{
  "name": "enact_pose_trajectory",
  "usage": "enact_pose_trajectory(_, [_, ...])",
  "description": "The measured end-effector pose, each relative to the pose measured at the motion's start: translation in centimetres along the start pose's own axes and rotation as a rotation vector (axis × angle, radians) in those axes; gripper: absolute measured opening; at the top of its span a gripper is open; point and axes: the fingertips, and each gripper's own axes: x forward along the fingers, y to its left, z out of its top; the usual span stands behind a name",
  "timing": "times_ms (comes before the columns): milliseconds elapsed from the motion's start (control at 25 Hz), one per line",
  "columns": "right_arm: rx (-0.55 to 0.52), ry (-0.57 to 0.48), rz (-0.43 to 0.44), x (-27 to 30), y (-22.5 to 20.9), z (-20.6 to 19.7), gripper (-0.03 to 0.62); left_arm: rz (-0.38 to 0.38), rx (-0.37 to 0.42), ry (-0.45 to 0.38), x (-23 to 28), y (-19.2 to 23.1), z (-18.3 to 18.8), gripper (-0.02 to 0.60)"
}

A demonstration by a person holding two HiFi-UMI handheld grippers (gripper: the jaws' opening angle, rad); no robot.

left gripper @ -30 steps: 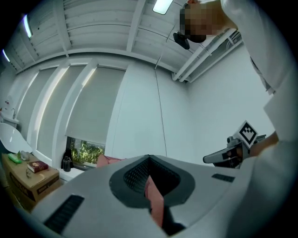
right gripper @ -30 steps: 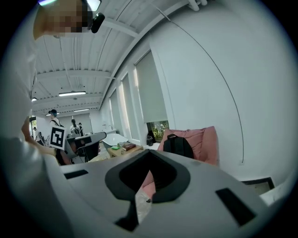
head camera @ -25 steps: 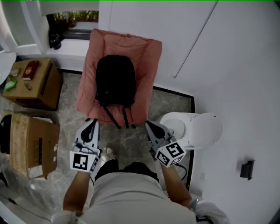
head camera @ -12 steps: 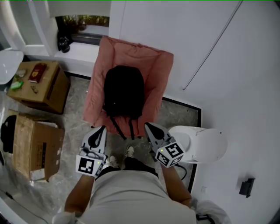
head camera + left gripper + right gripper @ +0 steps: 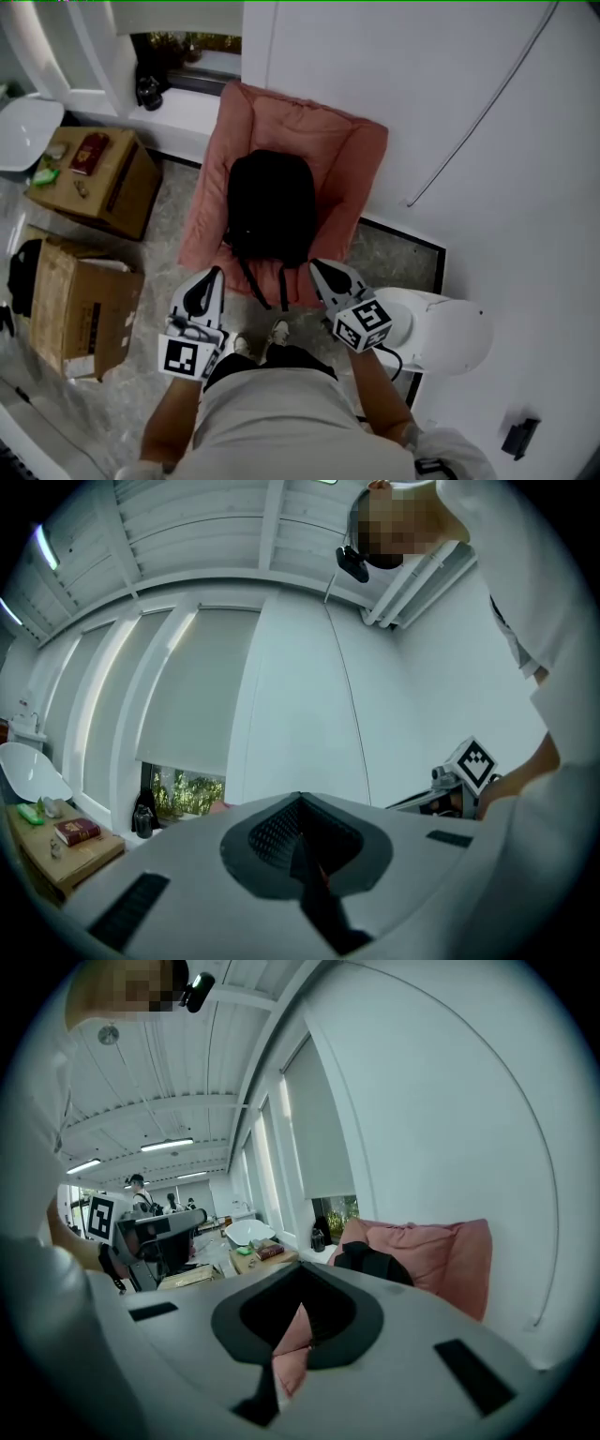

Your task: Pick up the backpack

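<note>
A black backpack (image 5: 272, 204) lies on a pink cushioned seat (image 5: 352, 155) against the white wall, its two straps (image 5: 251, 279) hanging over the front edge. My left gripper (image 5: 215, 275) is shut and empty, just left of the straps and short of the seat's front. To the right of the straps my right gripper (image 5: 316, 267) is shut too, with nothing held. In the right gripper view the backpack (image 5: 377, 1262) sits ahead on the pink seat (image 5: 445, 1251), apart from the right gripper (image 5: 302, 1271). The left gripper (image 5: 300, 803) points level at the wall and window.
A wooden side table (image 5: 98, 183) with a red book stands left of the seat. An open cardboard box (image 5: 80, 305) lies on the floor at my left. A white round stool (image 5: 450, 333) stands close on my right. The window sill (image 5: 178, 103) carries a dark object.
I have stepped closer to the seat. Both grippers now reach its front edge beside the straps. Their jaws stayed shut.
</note>
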Motion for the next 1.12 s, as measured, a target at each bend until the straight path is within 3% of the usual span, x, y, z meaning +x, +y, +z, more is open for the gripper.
enact_pose_trajectory(360, [-0.005, 0.059, 0.083, 4.5, -3.9, -1.9, 0.025, 0.05, -0.042, 0.042, 2.7, 0.5, -2.0, 0.015])
enact_pose_trajectory(400, [-0.002, 0.064, 0.088, 5.2, -4.4, -2.2, 0.034, 0.052, -0.049, 0.043, 2.9, 0.4, -2.0, 0.015])
enact_pose_trajectory(480, [0.018, 0.072, 0.099, 6.7, -5.4, -3.0, 0.12, 0.056, -0.051, 0.049, 3.1, 0.3, -2.3, 0.015])
enact_pose_trajectory(800, [0.059, 0.107, 0.081, 12.3, -10.6, -6.6, 0.138, 0.068, -0.074, 0.092, 4.1, -0.4, -6.1, 0.015])
enact_pose_trajectory(1120, [0.056, 0.175, 0.071, 17.9, -13.7, -10.2, 0.192, 0.077, -0.111, 0.063, 6.1, 0.3, -7.1, 0.015])
